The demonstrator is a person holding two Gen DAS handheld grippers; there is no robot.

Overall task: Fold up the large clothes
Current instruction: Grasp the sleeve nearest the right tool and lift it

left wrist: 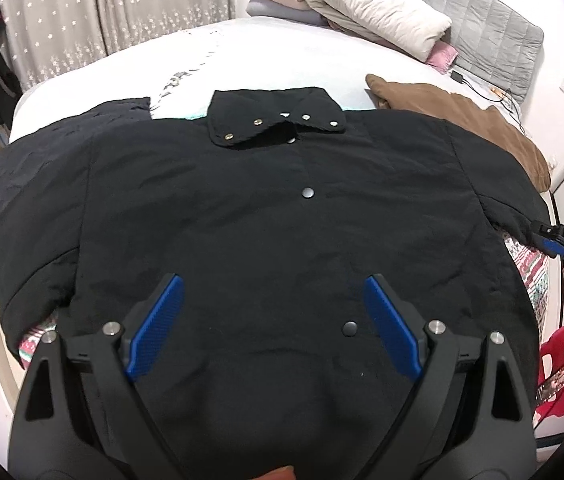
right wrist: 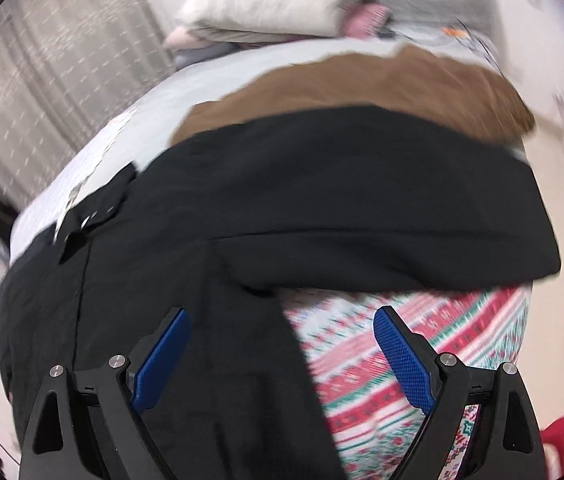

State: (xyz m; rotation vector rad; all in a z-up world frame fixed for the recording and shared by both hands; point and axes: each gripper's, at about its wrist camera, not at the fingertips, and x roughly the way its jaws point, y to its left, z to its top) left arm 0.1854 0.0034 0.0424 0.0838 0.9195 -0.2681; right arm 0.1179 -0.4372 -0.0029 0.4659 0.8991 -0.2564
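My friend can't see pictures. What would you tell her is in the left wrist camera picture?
A big black jacket with snap buttons lies spread flat, front up, on a bed. The open left gripper hovers over its lower front, holding nothing. A brown garment and pillows lie beyond, and the right gripper shows at the right edge.

Both the left gripper (left wrist: 274,300) and right gripper (right wrist: 282,332) have black frames, silver screws and blue textured pads (left wrist: 158,328).

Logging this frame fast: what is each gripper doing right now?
Left gripper: open, holding nothing, above the black jacket.
Right gripper: open, holding nothing, over the jacket's edge and the patterned blanket.
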